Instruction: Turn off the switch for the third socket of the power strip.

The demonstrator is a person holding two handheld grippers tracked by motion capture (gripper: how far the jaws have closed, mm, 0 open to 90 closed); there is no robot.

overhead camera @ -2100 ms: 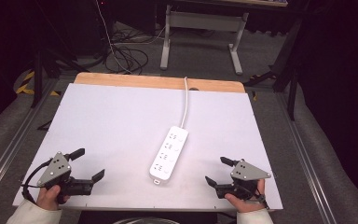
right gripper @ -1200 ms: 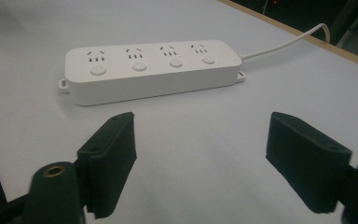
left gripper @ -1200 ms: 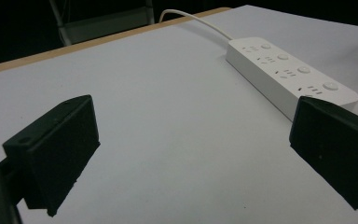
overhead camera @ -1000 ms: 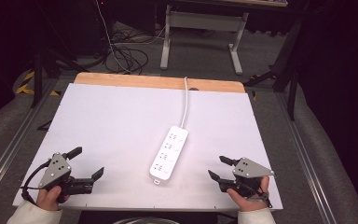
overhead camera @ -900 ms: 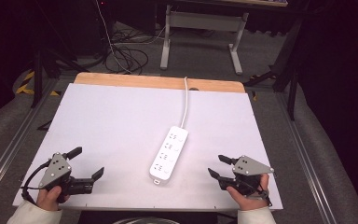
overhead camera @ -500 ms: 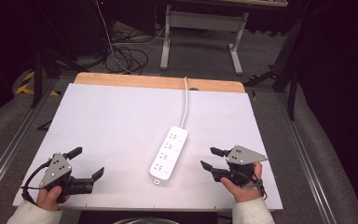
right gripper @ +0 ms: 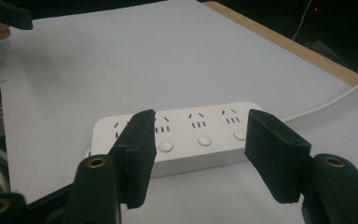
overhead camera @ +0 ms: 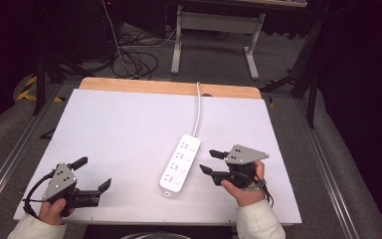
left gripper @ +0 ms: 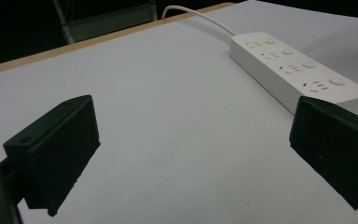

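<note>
your right tool [overhead camera: 211, 162], jaws spread, sits beside the power strip [overhead camera: 180, 163]; close off-centre and it may skid across the desk [overhead camera: 119, 124], while your left tool [overhead camera: 90, 173] waits spread.

White power strip flat on the table — sockets up.

The power strip [overhead camera: 180, 163] is a long white bar with four socket groups, each beside a round button. It lies face up on the white table [overhead camera: 119, 134], a little right of centre and slanted — its cord end toward the far edge. Its white cord [overhead camera: 197, 107] runs from that end over the table's wooden far edge.
</note>
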